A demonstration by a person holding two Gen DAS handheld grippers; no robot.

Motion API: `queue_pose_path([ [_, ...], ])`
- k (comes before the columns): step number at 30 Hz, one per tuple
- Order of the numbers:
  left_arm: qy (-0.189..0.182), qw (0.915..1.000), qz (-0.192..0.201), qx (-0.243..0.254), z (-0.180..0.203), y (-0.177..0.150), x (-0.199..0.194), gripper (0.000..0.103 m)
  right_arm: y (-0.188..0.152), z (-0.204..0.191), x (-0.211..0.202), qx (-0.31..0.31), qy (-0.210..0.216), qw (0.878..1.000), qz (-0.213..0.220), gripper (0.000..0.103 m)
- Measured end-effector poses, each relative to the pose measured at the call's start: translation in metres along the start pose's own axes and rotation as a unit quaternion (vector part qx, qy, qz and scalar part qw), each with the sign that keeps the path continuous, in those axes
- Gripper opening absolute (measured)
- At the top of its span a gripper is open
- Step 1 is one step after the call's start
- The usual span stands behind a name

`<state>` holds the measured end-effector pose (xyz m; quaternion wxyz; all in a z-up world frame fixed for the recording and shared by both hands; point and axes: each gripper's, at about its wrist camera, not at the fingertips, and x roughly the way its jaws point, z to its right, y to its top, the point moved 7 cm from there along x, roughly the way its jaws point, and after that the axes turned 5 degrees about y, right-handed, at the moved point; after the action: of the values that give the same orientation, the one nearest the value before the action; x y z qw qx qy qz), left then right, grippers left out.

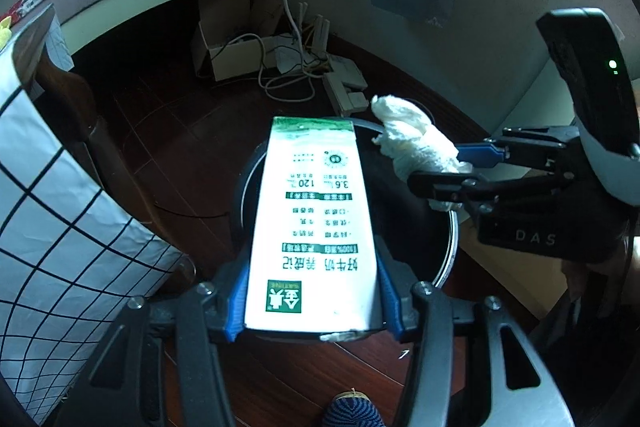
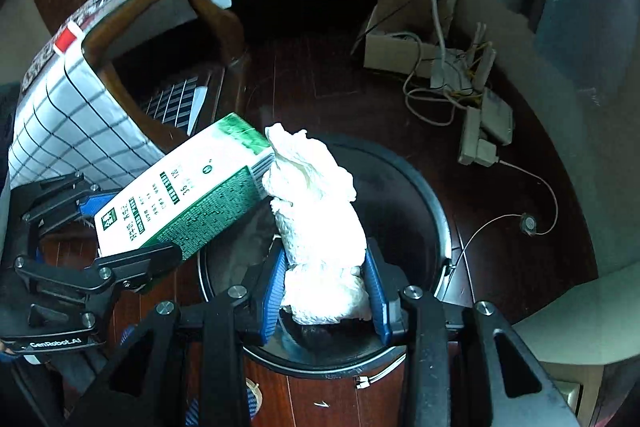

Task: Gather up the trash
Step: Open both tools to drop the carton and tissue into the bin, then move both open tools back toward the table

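The left gripper (image 1: 312, 303) is clamped on a white and green rectangular milk carton (image 1: 312, 227), its blue-padded fingers (image 1: 236, 303) pressed against the carton's two long sides near the base. The carton is held pointing toward 12 o'clock in the left wrist view, its green top end reaching out over the round black trash bin (image 1: 450, 255) that sits on the dark wooden floor (image 1: 160, 115).

The right gripper (image 2: 326, 291) is closed around a crumpled white paper tissue wad (image 2: 316, 211), which is pinched at its lower part between the blue fingers (image 2: 376, 291) and rises toward 12 o'clock. In the right wrist view the wad is held above the bin's open mouth (image 2: 436, 211), and its upper left edge appears to touch the top of the carton (image 2: 188, 187), which enters from 9 o'clock. In the left wrist view the wad (image 1: 416, 143) is seen at 2 o'clock from the carton.

Farther out, a white checked cloth (image 1: 60, 235) hangs at 9 o'clock, and tangled white cables with a power strip (image 1: 344, 91) lie on the floor at 12 o'clock.
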<state>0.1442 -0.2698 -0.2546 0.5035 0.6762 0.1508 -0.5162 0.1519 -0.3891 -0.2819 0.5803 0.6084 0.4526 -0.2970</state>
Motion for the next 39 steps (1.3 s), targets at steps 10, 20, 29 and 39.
queue_pose_path([
  [10, 0.101, 0.9925, 0.022, -0.065, -0.052, -0.013, -0.006, 0.102, -0.006, 0.024, -0.003, 0.027, -0.059, 0.998, 0.009, 0.102],
  [20, 0.116, 0.9891, 0.060, -0.067, -0.056, -0.006, -0.034, 0.102, 0.006, 0.013, -0.030, 0.019, -0.084, 0.995, 0.054, 0.102],
  [29, 0.136, 0.9821, 0.102, -0.081, -0.076, 0.006, -0.075, 0.102, 0.032, -0.010, -0.071, 0.027, -0.086, 0.989, 0.121, 0.102],
  [39, 0.163, 0.9671, 0.154, -0.120, -0.116, 0.014, -0.132, 0.102, 0.071, -0.065, -0.105, 0.011, -0.076, 0.978, 0.195, 0.102],
])
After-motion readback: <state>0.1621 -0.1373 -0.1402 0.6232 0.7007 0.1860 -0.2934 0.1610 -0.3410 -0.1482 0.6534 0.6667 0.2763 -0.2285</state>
